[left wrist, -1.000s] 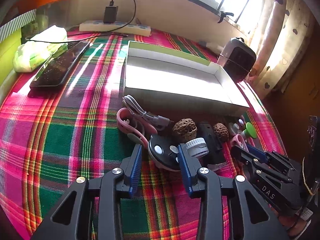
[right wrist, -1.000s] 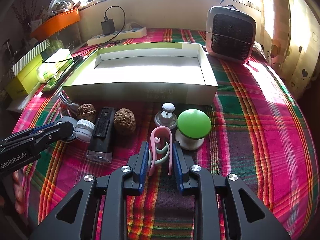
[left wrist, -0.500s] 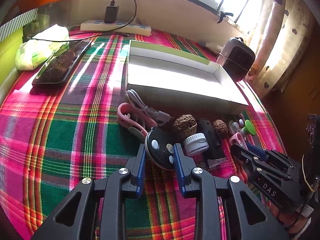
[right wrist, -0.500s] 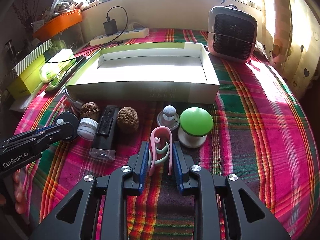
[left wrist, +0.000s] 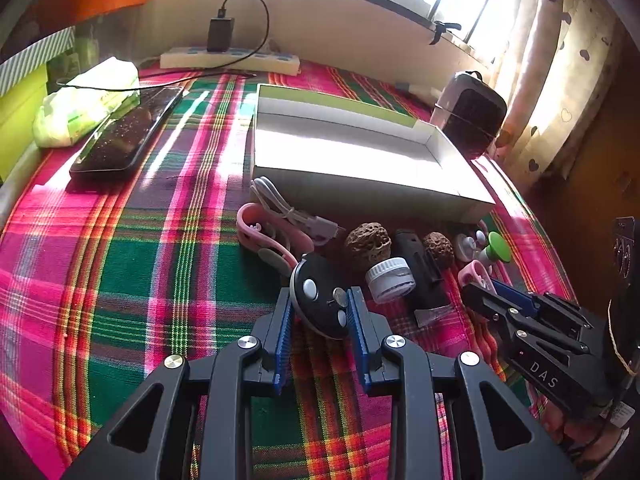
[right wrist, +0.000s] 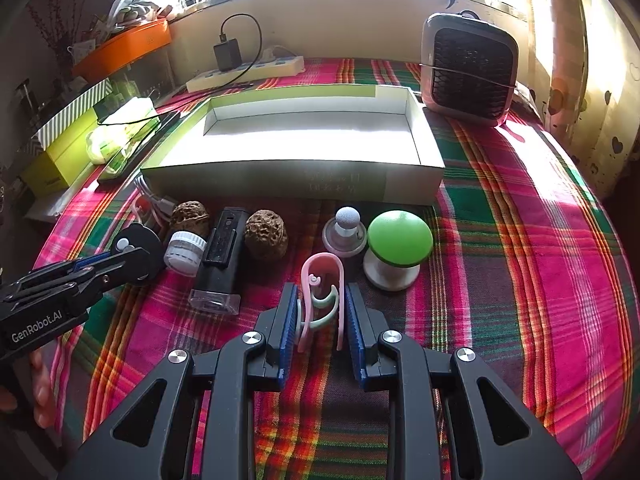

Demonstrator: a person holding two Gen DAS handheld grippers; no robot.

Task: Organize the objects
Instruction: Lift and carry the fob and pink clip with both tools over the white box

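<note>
While the left gripper [left wrist: 319, 307], its jaws just closing, pinched a round black plastic disc [left wrist: 318, 295] on the plaid tablecloth [left wrist: 120, 260], the right gripper [right wrist: 322, 307] clamped a pink looped clip [right wrist: 322, 280].

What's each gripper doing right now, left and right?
Left gripper: jaws have just been closing, now shut on the black round device.
Right gripper: shut on the pink clip.

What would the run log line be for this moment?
left gripper: just closed on black round gadget | right gripper: shut on pink clip | box: empty
</note>
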